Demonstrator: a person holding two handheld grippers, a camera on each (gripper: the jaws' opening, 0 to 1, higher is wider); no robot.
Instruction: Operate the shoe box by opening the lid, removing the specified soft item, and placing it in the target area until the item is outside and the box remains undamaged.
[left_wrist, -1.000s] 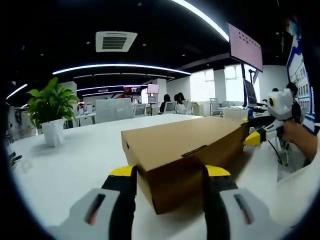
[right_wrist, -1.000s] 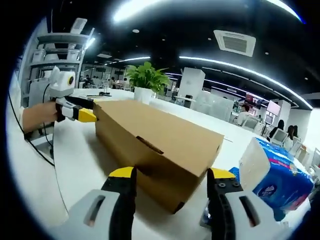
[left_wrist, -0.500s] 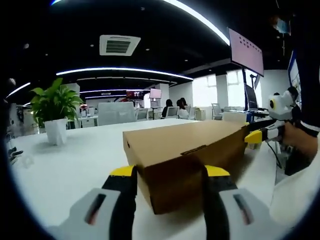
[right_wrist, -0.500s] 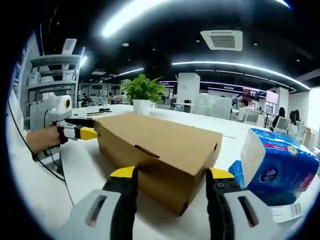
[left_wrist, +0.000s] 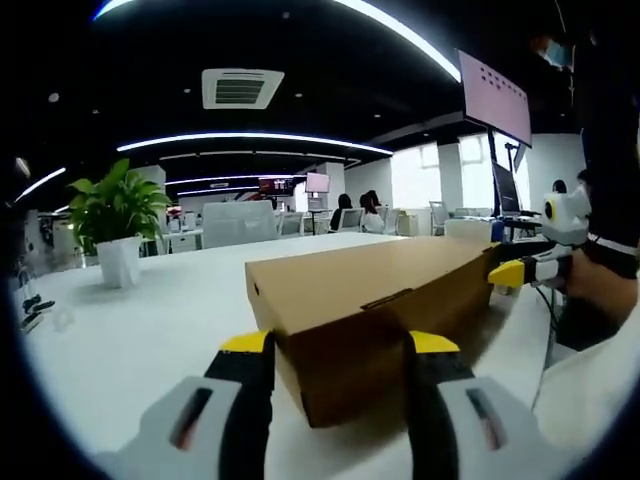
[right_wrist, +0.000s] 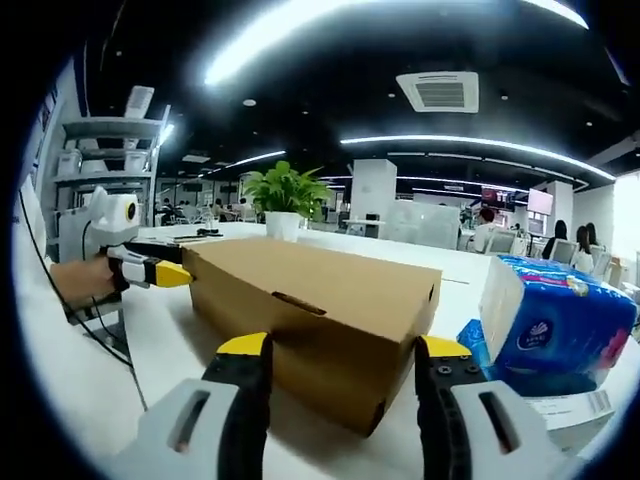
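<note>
Closed shoe box (left_wrist: 370, 310) contents hidden, left gripper (left_wrist: 338, 345) and right gripper (right_wrist: 343, 348) jaws spread at opposite ends, holding nothing, tissue pack (right_wrist: 550, 320) partly cut off.

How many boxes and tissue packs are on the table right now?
2: one closed cardboard box mid-table between the two grippers, and one blue tissue pack beside the box's end near the right gripper. Others may sit out of view.

Shoe box (left_wrist: 370, 300) on table (left_wrist: 130, 330) (plant (left_wrist: 112, 215) behind); tissue pack (right_wrist: 545, 325) beside it.

left gripper (left_wrist: 338, 345), yellow tips, black jaws, seemingly grey bodies
</note>
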